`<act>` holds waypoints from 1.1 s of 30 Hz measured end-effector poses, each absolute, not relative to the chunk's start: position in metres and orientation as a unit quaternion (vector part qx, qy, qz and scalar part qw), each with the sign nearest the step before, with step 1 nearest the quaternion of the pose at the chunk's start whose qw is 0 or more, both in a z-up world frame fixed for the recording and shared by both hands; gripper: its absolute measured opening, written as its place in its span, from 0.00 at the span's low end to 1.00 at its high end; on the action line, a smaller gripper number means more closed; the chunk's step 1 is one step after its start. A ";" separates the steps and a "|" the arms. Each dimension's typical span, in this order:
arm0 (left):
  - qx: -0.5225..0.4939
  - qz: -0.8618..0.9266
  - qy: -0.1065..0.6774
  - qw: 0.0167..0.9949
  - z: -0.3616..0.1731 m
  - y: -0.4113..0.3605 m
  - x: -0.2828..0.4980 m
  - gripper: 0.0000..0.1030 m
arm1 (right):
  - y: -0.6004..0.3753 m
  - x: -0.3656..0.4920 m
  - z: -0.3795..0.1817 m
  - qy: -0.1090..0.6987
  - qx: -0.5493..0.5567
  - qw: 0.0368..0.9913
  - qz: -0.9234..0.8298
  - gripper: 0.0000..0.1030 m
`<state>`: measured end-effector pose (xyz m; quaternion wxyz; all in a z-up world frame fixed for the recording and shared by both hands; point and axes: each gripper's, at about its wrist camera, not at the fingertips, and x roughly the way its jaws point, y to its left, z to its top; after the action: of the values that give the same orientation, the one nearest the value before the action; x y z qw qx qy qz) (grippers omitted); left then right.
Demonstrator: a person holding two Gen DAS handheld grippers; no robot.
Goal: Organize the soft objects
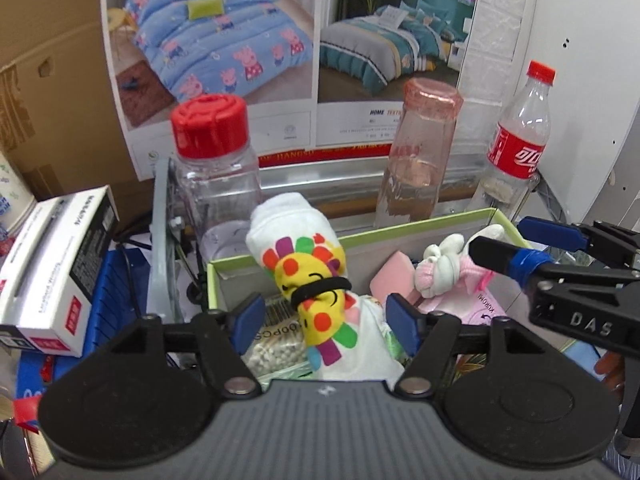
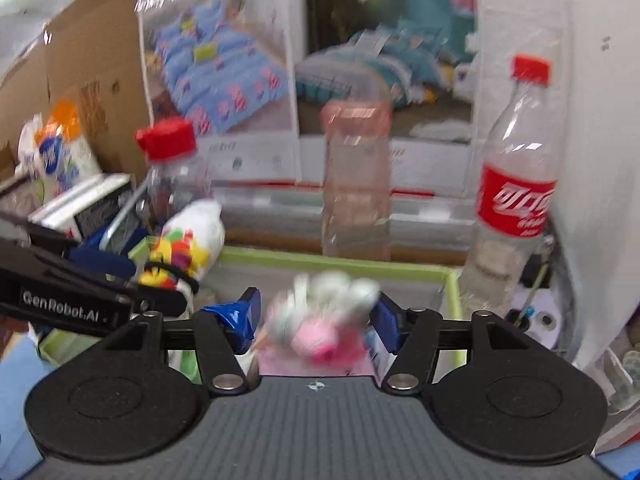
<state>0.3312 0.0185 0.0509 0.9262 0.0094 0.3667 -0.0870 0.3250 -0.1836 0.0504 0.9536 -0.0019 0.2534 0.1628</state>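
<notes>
**Two Sock Bundles in the Green Box**

A big poster (image 1: 280, 40) of beds with blue blankets stood at the back, next to a brown cardboard wall. In front of it stood three bottles in a row: a clear jar with a red lid (image 1: 212, 168) on the left, a pink see-through bottle (image 1: 420, 152) in the middle, and a cola bottle (image 1: 520, 136) on the right.

Near to the cameras sat a green-edged box (image 1: 400, 228). The colourful sock bundle (image 1: 316, 280), white with bright spots and a black hair band around it, leaned up in the left part of the box. The left gripper (image 1: 326, 322) was open. The bundle stood between its blue pads, but the pads did not press on it.

The pink and white sock bundle (image 2: 320, 320) lay in the right part of the box. The right gripper (image 2: 316, 320) was partly open around it. The picture was blurry there, so I could not tell if the pads touched it.

A white box with red marks (image 1: 52, 272) lay far to the left.
</notes>
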 end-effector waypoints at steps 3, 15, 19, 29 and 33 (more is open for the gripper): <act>0.006 -0.085 0.364 0.928 0.055 0.021 0.322 0.67 | -0.190 0.318 0.060 0.244 0.015 0.957 0.157 0.49; -0.045 -0.058 0.341 0.937 0.073 0.046 0.256 0.68 | -0.199 0.271 0.075 0.240 0.028 0.960 0.142 0.56; -0.037 -0.045 0.327 0.943 0.080 0.046 0.228 0.68 | -0.200 0.249 0.077 0.246 0.031 0.961 0.123 0.56; 0.009 -0.027 0.267 0.963 0.094 0.019 0.157 0.69 | -0.195 0.188 0.086 0.264 0.028 0.964 0.031 0.56; 0.011 -0.025 0.251 0.968 0.087 0.008 0.126 0.70 | -0.197 0.151 0.084 0.234 0.043 0.971 0.041 0.56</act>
<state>0.1257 0.0079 0.0869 0.9676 0.0109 0.2510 -0.0253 0.1507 -0.1975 0.0837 0.9705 0.0426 0.2338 0.0407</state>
